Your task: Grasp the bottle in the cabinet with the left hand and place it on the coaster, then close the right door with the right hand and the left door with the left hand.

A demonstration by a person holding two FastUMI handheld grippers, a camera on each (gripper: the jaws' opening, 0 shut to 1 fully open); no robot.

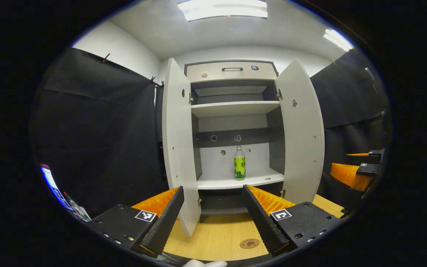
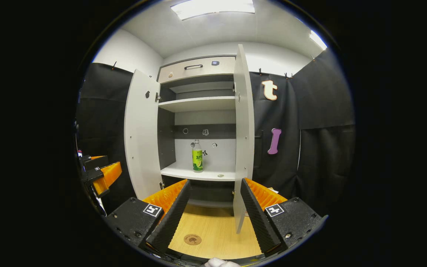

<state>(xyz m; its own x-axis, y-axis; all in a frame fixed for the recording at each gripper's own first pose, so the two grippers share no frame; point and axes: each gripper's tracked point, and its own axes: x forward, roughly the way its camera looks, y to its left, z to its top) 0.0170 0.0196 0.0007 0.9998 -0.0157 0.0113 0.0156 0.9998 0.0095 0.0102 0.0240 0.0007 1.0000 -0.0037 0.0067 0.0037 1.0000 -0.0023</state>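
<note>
Wooden tabletop spreads low in frame, coaster near its front edge between the wide-apart, empty left gripper fingers. Right gripper likewise gapes empty. Beyond, both cabinet doors swing open; bottle stands upright on the lower shelf, center frame.

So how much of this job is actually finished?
Nothing looks done yet. The bottle stands on the cabinet shelf, the coaster on the table is bare, and both doors, left door and right door, hang open. Both grippers' jaws are open, holding nothing. Every step remains.
</note>
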